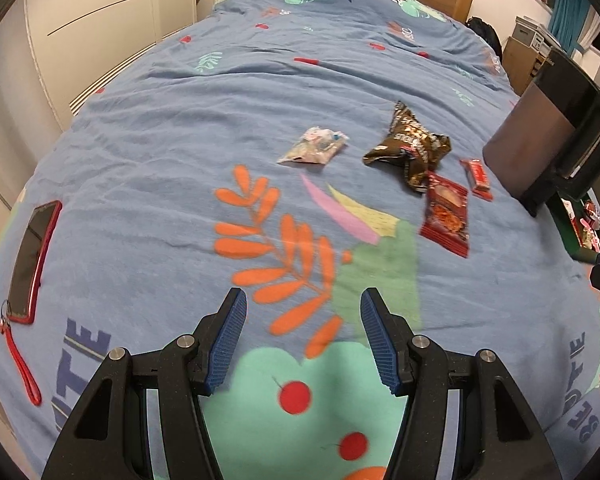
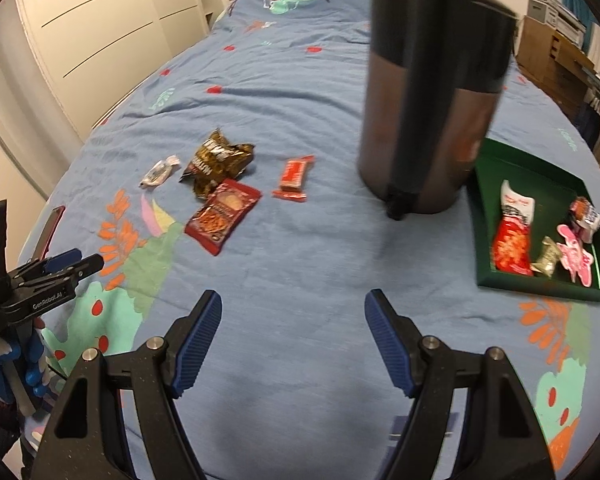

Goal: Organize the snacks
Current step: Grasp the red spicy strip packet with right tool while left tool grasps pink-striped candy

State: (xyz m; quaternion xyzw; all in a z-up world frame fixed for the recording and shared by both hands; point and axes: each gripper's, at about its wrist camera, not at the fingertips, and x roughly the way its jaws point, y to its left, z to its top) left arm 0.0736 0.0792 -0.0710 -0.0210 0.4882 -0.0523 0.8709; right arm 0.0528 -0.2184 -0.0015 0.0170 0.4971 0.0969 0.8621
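Observation:
Loose snacks lie on the blue bedspread: a clear candy packet (image 1: 313, 146) (image 2: 159, 171), a crumpled brown bag (image 1: 410, 145) (image 2: 219, 164), a red nut packet (image 1: 447, 214) (image 2: 222, 215) and a small red bar (image 1: 477, 173) (image 2: 294, 177). A green tray (image 2: 486, 216) at the right holds several snacks, among them a red-and-white packet (image 2: 513, 232). My left gripper (image 1: 303, 338) is open and empty, low over the bed, short of the snacks; it also shows in the right wrist view (image 2: 74, 262). My right gripper (image 2: 293, 342) is open and empty, over bare bedspread.
A tall dark metal bin (image 2: 432, 92) (image 1: 540, 140) stands on the bed beside the tray. A red-cased phone (image 1: 32, 256) with a wrist strap lies at the left. White wardrobes (image 2: 100, 20) line the left side; shelves and drawers (image 2: 556, 48) are at the right.

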